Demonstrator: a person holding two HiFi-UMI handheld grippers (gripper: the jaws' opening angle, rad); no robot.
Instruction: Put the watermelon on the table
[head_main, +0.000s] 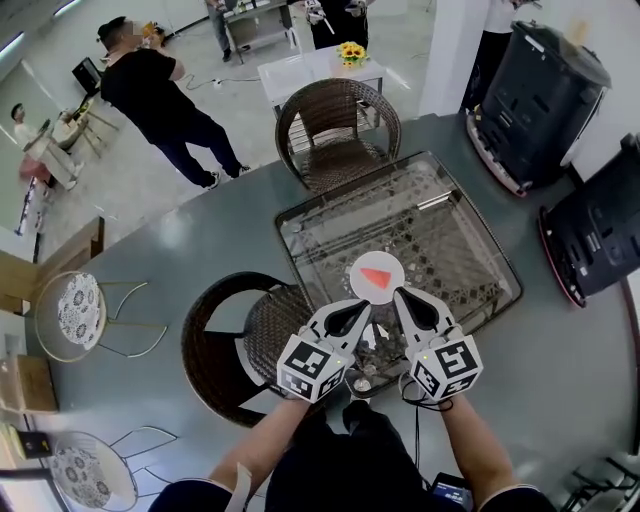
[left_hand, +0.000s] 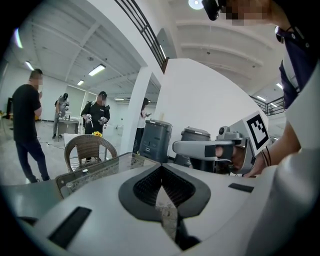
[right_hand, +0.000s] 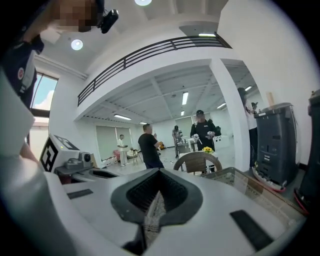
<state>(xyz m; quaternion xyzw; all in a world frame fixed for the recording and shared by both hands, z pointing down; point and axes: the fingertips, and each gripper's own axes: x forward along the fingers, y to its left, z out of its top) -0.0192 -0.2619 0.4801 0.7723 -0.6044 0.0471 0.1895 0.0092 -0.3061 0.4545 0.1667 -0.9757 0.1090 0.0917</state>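
Observation:
A red watermelon slice (head_main: 377, 277) lies on a small white plate (head_main: 392, 265) on the glass-topped wicker table (head_main: 450, 225), near its front edge. My left gripper (head_main: 364, 306) and right gripper (head_main: 398, 294) hover side by side just short of the plate, both pointing at it. Each is shut with nothing between its jaws. In the left gripper view my left gripper (left_hand: 161, 168) shows closed jaws, with the right gripper's finger (left_hand: 197, 148) alongside. In the right gripper view my right gripper (right_hand: 159, 173) is closed too, and the slice is hidden in both gripper views.
A wicker chair (head_main: 338, 128) stands beyond the table and another (head_main: 240, 335) is below my left gripper. Two dark grey machines (head_main: 545, 95) stand at the right. A small white table with yellow flowers (head_main: 350, 52) and several people (head_main: 160, 100) are farther off.

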